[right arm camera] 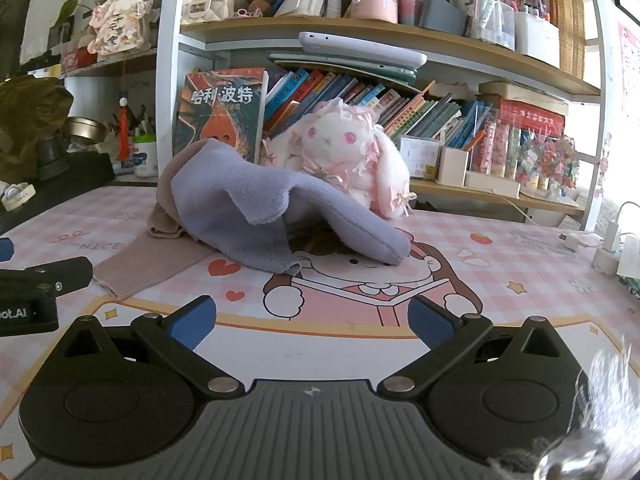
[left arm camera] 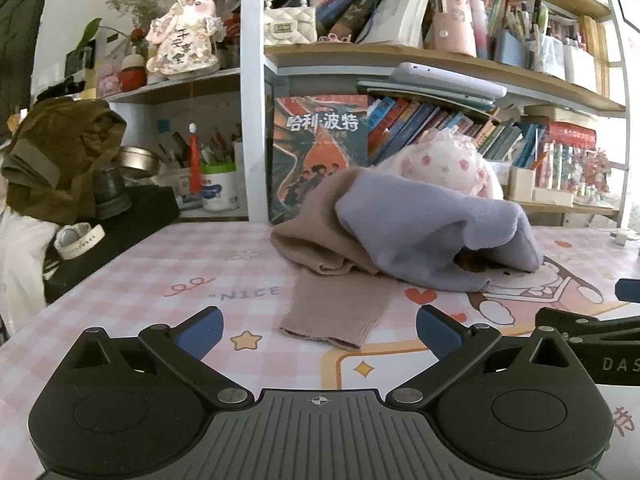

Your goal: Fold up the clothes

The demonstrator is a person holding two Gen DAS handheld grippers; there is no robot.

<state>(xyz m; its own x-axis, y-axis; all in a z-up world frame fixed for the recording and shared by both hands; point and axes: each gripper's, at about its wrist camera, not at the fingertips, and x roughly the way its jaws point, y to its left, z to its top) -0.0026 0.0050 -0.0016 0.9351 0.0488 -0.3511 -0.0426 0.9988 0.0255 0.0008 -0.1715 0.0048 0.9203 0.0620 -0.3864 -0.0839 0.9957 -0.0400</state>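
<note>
In the left wrist view, the left gripper [left arm camera: 319, 330] fills the bottom of the frame with its blue-tipped fingers [left arm camera: 202, 330] spread wide and nothing between them. Just above and between the tips, in the lower centre, lies the ribbed cuff of a beige knitted garment [left arm camera: 332, 312], flat on the pink checked cartoon-printed table mat [left arm camera: 140, 280]. Further up, at centre right, a soft lavender fleece garment [left arm camera: 432, 232] sits crumpled on top of the beige one.

In the right wrist view, the right gripper [right arm camera: 312, 320] is likewise released, fingers apart over the mat's cartoon print and holding nothing. The lavender garment [right arm camera: 256, 216] lies heaped above it at centre, well apart from the tips, and the beige cuff [right arm camera: 148, 268] stretches toward the left. A white and pink plush rabbit [right arm camera: 352, 160] sits behind the pile, before the bookshelf [right arm camera: 360, 32].
</note>
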